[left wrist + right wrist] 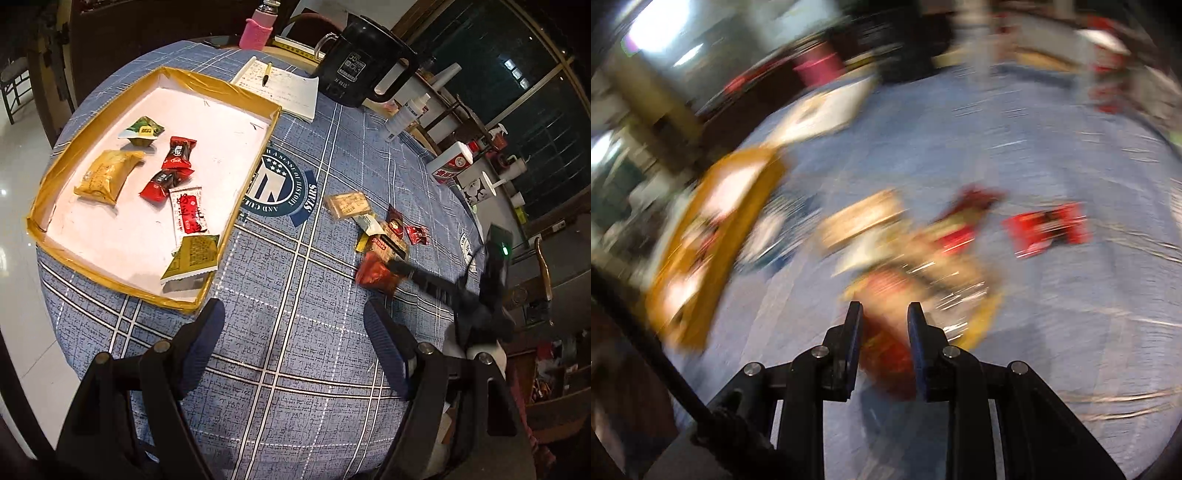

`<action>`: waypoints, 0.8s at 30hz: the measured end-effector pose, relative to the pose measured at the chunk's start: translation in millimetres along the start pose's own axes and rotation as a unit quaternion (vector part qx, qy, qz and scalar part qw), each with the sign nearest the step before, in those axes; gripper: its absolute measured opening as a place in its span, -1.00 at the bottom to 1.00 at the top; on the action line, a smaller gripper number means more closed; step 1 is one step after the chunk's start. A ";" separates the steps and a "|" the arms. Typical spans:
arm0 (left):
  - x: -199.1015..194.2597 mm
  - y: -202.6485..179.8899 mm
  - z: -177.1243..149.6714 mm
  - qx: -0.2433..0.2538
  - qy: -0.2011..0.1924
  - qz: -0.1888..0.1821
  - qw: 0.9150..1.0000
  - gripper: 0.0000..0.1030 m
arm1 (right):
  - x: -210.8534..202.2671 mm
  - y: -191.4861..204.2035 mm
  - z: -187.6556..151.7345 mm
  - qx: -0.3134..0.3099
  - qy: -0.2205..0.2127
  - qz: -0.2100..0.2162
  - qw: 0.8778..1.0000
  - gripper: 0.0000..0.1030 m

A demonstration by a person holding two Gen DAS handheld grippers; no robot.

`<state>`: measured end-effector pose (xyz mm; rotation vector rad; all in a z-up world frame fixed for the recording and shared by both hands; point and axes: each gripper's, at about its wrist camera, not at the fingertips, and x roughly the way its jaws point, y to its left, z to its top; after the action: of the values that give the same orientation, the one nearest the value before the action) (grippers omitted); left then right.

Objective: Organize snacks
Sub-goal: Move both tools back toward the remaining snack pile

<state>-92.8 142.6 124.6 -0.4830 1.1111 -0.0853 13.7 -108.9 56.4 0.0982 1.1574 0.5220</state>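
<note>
Six snacks lie in the taped cardboard tray, far left; the left gripper hangs open over bare tablecloth. Right of it, the right gripper holds a red packet, tray well leftward.

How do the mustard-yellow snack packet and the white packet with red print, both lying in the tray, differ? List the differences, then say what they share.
1. Colour: the mustard-yellow packet is one plain golden colour; the white packet carries red print.
2. Shape: the mustard-yellow packet looks puffed and pillow-like; the white packet lies flatter.
3. Place: the mustard-yellow packet sits nearer the tray's left rim; the white packet is nearer the middle.

Shared: both lie flat inside the tray, sealed, and held by neither tool.
</note>
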 end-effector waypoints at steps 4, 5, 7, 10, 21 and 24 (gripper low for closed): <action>-4.6 -4.9 -2.2 0.007 -0.005 0.005 1.000 0.51 | -13.8 13.0 -6.0 -0.022 0.001 0.025 0.999 -0.55; -5.0 -5.5 -3.5 0.007 -0.004 0.005 1.000 0.51 | -19.7 3.2 -2.1 -0.006 -0.008 0.015 1.000 -0.55; -4.5 -7.1 -7.9 0.007 0.001 0.005 1.000 0.51 | -25.2 -17.0 3.7 0.018 -0.015 -0.013 1.000 -0.53; -3.1 -9.6 -14.5 0.007 0.008 0.005 1.000 0.51 | -28.0 -40.9 7.1 0.033 -0.017 -0.049 0.998 -0.48; -0.9 -11.7 -32.3 -0.005 0.018 0.008 1.000 0.51 | 5.8 -73.3 29.3 0.104 -0.024 -0.061 0.992 -0.45; -1.5 -6.6 -32.7 -0.015 0.015 0.008 1.000 0.51 | 9.0 -65.8 24.5 0.085 -0.001 -0.053 0.995 -0.39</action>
<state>-121.0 126.3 117.1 -0.5010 1.1472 -0.0617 60.7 -157.9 36.7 0.1822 1.1969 0.3299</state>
